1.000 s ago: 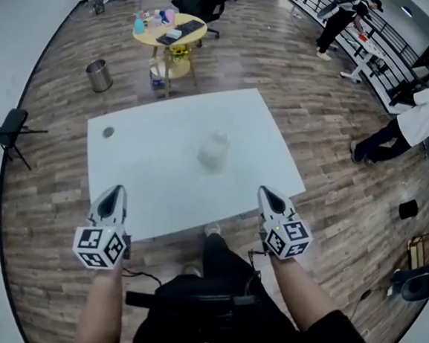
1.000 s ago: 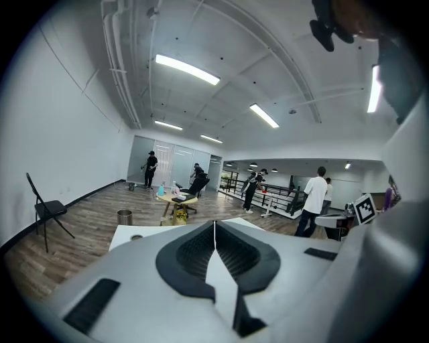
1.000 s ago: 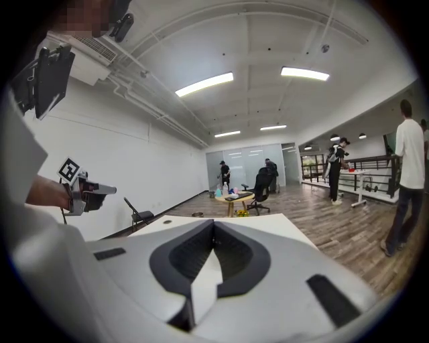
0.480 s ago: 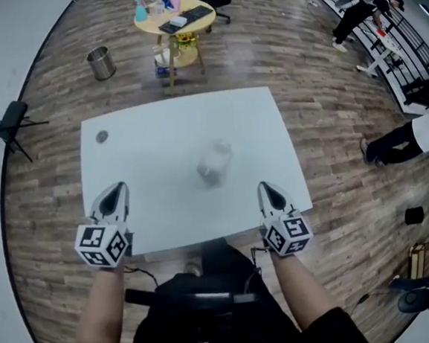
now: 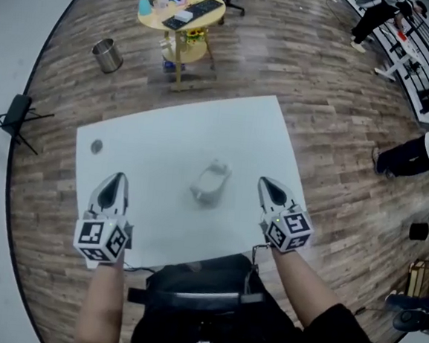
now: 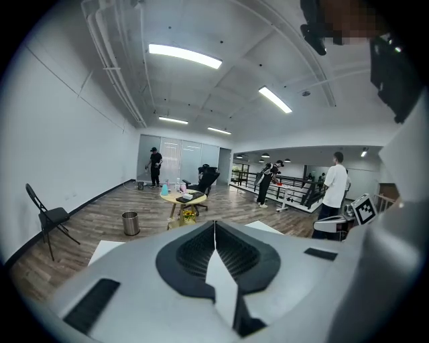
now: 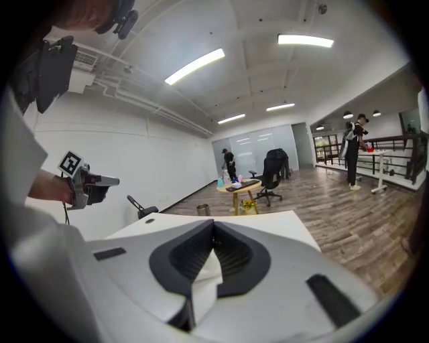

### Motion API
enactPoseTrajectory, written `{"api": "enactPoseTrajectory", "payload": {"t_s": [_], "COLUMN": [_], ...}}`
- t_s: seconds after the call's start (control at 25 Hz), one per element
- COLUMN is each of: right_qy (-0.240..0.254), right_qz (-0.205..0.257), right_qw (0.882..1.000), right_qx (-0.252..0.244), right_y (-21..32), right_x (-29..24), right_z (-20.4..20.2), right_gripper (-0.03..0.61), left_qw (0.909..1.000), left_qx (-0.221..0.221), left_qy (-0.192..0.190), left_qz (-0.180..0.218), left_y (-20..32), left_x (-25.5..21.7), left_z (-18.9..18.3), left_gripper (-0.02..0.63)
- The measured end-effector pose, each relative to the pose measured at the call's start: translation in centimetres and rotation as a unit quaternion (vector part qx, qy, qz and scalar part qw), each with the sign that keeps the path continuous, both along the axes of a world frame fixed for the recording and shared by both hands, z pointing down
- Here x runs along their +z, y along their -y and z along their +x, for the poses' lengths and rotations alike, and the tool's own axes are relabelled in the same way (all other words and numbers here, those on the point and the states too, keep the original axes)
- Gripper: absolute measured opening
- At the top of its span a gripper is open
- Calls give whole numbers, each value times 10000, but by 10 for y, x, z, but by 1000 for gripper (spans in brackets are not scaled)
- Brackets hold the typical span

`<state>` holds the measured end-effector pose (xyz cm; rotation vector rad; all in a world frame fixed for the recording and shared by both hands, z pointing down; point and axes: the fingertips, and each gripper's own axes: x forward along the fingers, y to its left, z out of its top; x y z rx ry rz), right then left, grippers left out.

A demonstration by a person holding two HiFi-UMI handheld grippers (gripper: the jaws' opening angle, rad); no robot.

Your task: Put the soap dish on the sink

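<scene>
A small white dish-shaped thing [image 5: 212, 183], blurred, lies in the middle of the white table [image 5: 157, 140]. I cannot tell whether it is the soap dish or a small sink. My left gripper [image 5: 116, 178] hangs over the table's near left part, left of the white thing, jaws shut and empty [image 6: 214, 224]. My right gripper [image 5: 263, 182] hangs over the near right part, just right of the white thing, also shut with nothing in it [image 7: 213, 224]. Neither touches the white thing. A small grey disc [image 5: 96, 146] lies near the table's left edge.
Beyond the table stand a round yellow table [image 5: 182, 11] with bottles and a keyboard, a metal bin [image 5: 107, 54] and a black folding chair [image 5: 10, 115]. People [image 5: 425, 152] stand at the right by a railing. The floor is wood planks.
The table has come closer in the head view. Both grippers have moved forward from its near edge to over its top, either side of the white thing. Both stay shut.
</scene>
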<state>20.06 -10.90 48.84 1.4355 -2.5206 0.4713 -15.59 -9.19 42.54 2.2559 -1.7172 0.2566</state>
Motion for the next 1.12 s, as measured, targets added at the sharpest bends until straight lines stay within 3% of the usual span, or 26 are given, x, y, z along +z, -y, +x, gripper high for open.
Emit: {"api": "enactPoseTrajectory", "payload": {"t_s": [0.2,0.44,0.64,0.76,0.88,1.04,1.12], "right_qy": [32,61,83,128,499,1331,1583], "right_qz": [-154,-280,-594,-1007,-1750,-2710,-2997], "right_qw": [9997,9990,9973,9936,9824,9530,9407], "right_qx": [-162,-345,-425,-504,-423,-242,-150], "right_y": [28,38,23,13,3,-4,-2], "right_x": [10,19,38,64,96,127,135], "right_z": [3,-26,-52,-68,-80,-90,-92], "right_gripper": [3,3,3,4,8,173,201], "left_qw": [9998,9994,9983,9973,9965,9953,9952], "left_qx": [-165,-55,320,521,553,585,576], "left_qy": [29,27,-92,-95,-114,-134,-145], "left_qz": [-82,-340,-476,-508,-620,-759,-782], "left_y": [16,30,41,47,50,54,58], "left_x": [-4,14,31,39,51,62,62], "left_z": [0,-5,8,9,1,-7,-11], "left_gripper": [9,9,9,9,9,9,9]}}
